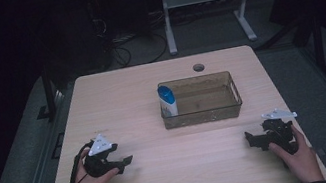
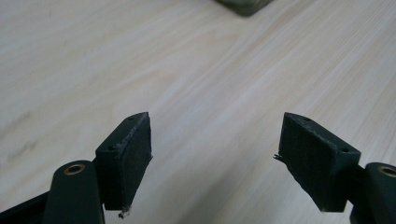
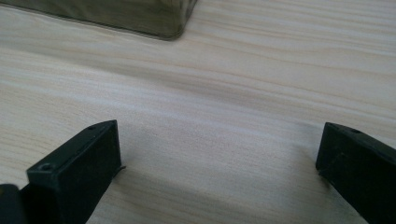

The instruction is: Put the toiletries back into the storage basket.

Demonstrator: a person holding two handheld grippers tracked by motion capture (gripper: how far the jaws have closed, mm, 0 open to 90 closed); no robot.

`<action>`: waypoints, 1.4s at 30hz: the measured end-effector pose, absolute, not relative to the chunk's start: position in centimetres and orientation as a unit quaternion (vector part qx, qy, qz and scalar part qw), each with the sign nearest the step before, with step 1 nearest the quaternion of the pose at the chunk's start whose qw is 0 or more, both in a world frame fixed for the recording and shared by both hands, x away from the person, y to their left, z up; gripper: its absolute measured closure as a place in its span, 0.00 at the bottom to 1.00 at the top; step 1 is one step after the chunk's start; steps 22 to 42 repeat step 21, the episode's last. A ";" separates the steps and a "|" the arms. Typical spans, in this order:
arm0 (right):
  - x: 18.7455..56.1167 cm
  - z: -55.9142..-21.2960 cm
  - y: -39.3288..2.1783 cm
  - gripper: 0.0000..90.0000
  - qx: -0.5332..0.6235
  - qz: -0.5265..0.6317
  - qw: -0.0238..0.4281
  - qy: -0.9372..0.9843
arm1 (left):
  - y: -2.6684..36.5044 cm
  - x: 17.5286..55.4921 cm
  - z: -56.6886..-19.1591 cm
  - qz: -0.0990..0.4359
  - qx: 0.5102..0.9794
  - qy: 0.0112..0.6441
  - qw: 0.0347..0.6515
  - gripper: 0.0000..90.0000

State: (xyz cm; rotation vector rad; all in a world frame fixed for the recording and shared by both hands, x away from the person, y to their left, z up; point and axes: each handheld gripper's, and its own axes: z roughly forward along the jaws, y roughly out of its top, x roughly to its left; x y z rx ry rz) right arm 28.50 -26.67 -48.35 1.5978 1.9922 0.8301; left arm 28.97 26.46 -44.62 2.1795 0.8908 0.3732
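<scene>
A: Gripper positions relative to the translucent brown rectangular plastic bin [image 1: 232,93]?

B: The left gripper [image 1: 124,162] rests near-left of it, the right gripper [image 1: 253,139] near-right; both jaws gape wide, empty.

A: Contents?

B: A white bottle with blue cap [image 1: 167,101] stands upright at the bin's left end.

1. The bin [image 2: 244,5] was cut off by my left gripper view's top edge.
2. I couldn't read the bottle [image 1: 167,100] label; too small.
3. My forearms ran off the high view's bottom edge.
</scene>
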 end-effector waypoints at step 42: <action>28.5 -48.4 -26.7 0.00 0.580 0.302 0.226 0.722 | 28.2 27.2 -47.2 0.158 0.846 0.371 0.349 0.20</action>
